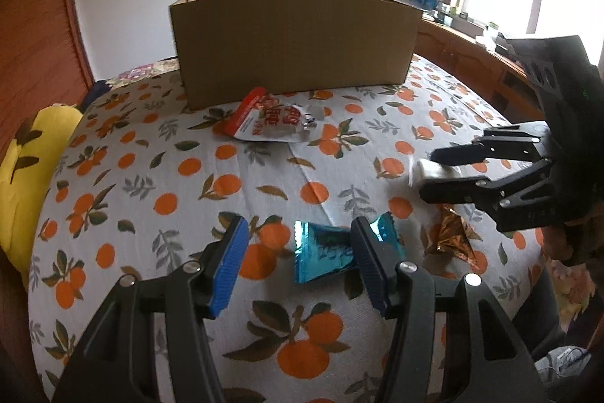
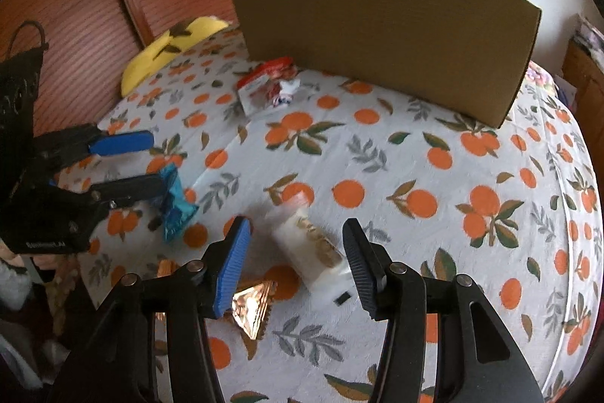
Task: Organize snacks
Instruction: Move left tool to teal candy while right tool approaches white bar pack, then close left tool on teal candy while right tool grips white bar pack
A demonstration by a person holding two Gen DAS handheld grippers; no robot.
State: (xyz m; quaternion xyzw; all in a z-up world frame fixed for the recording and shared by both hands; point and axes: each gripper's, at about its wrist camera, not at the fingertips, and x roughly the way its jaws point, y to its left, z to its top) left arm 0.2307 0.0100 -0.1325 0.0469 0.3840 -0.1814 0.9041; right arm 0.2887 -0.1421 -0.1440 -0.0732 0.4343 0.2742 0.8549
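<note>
A brown cardboard box (image 1: 294, 44) stands open-topped at the far side of the orange-patterned table (image 1: 188, 195); it also shows in the right wrist view (image 2: 385, 40). My left gripper (image 1: 298, 248) is open over a shiny blue snack packet (image 1: 324, 255), its right finger at the packet's edge. My right gripper (image 2: 298, 248) is open around a white snack pack (image 2: 313, 248) lying on the cloth. A gold triangular packet (image 2: 253, 304) lies by its left finger. A red-and-white snack bag (image 1: 268, 119) lies in front of the box.
A yellow cushion (image 1: 26, 176) sits at the table's left edge. Wooden cabinets (image 1: 472, 63) and a bright window are at the right. A wooden wardrobe door (image 2: 94, 6) stands behind the table.
</note>
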